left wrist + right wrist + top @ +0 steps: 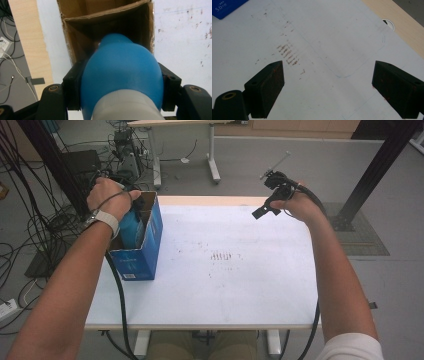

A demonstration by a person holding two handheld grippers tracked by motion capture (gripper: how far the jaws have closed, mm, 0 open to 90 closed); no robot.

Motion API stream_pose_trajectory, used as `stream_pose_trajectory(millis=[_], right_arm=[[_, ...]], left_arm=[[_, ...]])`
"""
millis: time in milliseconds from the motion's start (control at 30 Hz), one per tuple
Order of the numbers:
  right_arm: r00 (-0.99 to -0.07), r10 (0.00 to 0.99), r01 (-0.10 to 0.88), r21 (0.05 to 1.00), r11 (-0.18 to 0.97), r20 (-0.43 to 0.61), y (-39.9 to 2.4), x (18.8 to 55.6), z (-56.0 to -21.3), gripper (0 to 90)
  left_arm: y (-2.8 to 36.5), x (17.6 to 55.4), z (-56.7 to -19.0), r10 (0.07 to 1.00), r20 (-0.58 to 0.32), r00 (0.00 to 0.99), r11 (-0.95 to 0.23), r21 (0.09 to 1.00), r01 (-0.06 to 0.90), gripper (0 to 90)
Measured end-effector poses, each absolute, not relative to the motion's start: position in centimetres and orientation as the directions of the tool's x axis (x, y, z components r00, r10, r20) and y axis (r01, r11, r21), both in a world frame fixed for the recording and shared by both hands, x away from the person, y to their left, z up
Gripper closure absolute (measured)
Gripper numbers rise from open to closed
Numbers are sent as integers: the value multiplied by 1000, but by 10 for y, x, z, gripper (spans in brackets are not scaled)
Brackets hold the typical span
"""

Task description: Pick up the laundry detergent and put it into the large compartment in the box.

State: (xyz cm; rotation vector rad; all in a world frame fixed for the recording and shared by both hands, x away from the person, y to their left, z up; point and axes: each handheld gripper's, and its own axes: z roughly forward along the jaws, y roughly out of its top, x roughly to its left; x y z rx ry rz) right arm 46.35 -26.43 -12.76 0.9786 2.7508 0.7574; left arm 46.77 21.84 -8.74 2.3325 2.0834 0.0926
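Fingers of my left gripper pinch the blue bottle by its body, neck toward me, so it drops base-first into the open blue carton at the tabletop's left edge. Right gripper hovers spread, empty, well clear.

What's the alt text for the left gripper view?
The left hand-held gripper clamps a blue bulb-shaped bottle with a white end nearest the camera, its far end pointing into an open cardboard box. The box stands on a white table with brownish specks.
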Motion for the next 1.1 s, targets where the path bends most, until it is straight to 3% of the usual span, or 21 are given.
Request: stream_pose_trajectory(millis=[1100], right_arm=[[-782,621,560,491,667,48,-262,464,-128,108]], left_arm=[[221,470,-121,990,44,132,-133,20,991,374]])
